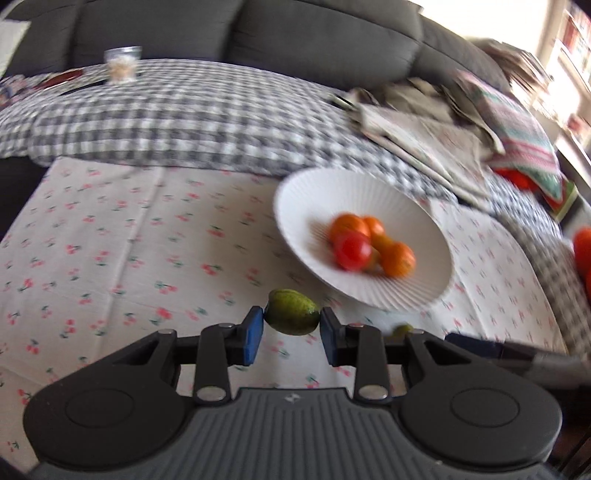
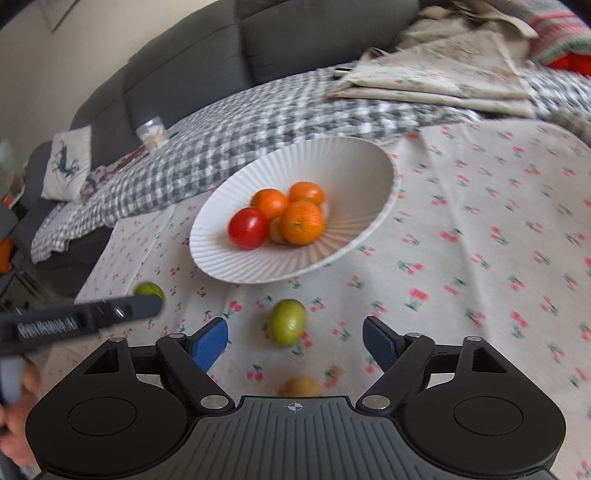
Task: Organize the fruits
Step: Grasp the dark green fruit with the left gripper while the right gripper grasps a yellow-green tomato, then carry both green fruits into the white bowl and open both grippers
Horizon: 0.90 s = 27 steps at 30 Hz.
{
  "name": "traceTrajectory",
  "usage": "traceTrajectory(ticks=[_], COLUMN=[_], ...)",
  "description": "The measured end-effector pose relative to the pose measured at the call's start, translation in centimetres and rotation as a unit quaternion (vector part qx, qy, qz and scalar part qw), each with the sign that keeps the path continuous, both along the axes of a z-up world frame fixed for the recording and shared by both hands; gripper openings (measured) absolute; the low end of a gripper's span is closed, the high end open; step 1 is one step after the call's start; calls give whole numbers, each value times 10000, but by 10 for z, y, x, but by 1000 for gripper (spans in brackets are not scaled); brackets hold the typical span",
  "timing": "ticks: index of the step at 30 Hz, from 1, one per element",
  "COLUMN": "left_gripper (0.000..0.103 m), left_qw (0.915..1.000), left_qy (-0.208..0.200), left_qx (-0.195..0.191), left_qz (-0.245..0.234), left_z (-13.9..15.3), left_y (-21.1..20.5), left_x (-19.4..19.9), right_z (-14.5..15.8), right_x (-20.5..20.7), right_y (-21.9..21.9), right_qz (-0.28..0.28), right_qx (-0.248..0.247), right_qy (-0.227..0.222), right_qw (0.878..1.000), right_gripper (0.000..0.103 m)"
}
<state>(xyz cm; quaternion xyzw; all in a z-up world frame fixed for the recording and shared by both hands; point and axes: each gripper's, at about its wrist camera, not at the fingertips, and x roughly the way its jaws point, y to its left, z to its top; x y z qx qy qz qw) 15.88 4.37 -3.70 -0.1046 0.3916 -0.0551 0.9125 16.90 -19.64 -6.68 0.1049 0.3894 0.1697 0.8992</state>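
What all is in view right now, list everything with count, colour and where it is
bowl: one, white ribbed, on the cherry cloth
oranges: three, in the bowl
tomato: one, red, in the bowl
green fruit: one, between the left pads
green fruit on the cloth: one, ahead of the right gripper
brown fruit: one, near edge, partly hidden
cherry cloth: one, white
checked cloth: one, grey and white
sofa: one, dark grey
left gripper: pads against the fruit
right gripper: open
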Motion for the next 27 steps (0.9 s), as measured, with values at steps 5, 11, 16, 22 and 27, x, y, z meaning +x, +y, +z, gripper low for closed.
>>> traceTrajectory(ticks=[5, 11, 16, 22, 27], left_gripper=[32, 32, 32, 32, 32], left_qw=[9999, 10000, 10000, 10000, 9999], left_qy=[47, 38, 9, -18, -52], left_qx=[-53, -15, -5, -25, -33], left_qz=[129, 63, 60, 72, 86], left_z=[-3, -4, -3, -2, -1], left_y=[8, 4, 5, 5, 5], left_x=[4, 4, 4, 4, 5], right_z=[-15, -8, 4, 14, 19], right_x=[7, 4, -1, -12, -20], right_y=[23, 27, 22, 17, 10], right_qz=[61, 142, 168, 332, 345], right_qx=[-476, -593, -375, -214, -156], right_qy=[-118, -112, 55, 187, 192], right_qw=[9988, 9981, 9991, 9990, 9991], right_gripper=[53, 26, 26, 26, 26])
